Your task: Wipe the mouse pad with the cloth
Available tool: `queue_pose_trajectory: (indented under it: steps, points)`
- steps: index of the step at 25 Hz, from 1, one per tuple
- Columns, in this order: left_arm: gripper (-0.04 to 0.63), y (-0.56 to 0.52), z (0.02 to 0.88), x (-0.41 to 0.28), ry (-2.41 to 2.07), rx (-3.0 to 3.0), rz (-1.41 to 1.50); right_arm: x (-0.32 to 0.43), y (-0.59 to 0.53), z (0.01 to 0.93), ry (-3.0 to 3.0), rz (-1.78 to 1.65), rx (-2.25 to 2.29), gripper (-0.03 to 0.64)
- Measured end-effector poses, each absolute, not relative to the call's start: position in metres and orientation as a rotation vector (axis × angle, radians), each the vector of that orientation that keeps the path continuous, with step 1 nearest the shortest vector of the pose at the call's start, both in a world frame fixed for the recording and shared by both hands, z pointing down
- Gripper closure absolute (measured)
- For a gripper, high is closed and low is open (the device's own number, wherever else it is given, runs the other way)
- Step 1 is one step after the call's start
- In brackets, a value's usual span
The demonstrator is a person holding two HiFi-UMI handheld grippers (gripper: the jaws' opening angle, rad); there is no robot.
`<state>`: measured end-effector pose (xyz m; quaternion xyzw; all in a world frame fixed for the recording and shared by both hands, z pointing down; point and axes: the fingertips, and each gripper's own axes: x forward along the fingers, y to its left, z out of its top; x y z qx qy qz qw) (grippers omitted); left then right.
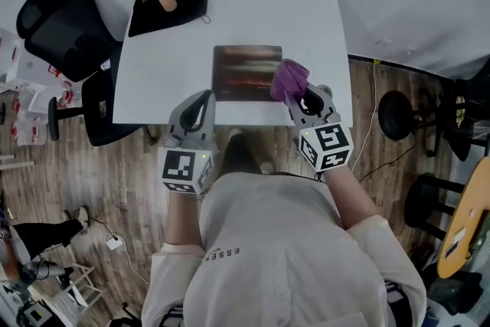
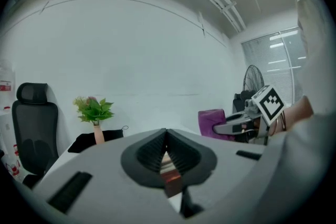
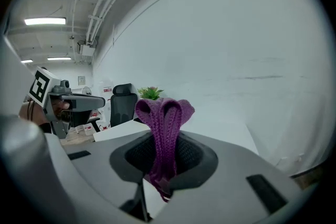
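Knitted purple cloth (image 3: 164, 128), glossy mouse pad (image 1: 245, 73)

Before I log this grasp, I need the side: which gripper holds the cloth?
The right gripper: its jaws pinch the purple cloth. The left gripper holds no cloth.

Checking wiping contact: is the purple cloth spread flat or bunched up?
Bunched: the right claw pinches the cloth into upright folds, a small wad by the mouse pad's right edge.
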<state>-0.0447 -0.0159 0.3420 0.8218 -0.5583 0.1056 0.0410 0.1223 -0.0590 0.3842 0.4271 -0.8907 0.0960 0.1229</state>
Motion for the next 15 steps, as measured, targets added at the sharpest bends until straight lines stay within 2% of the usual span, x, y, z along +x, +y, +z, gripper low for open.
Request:
queue_pose_trajectory:
  steps: [15]
  points:
    - [0.594,-0.129,0.423,-0.121,-1.529,2.501,0.403,0.013,-0.162,0.488,-2.396,0.544,1.038,0.531]
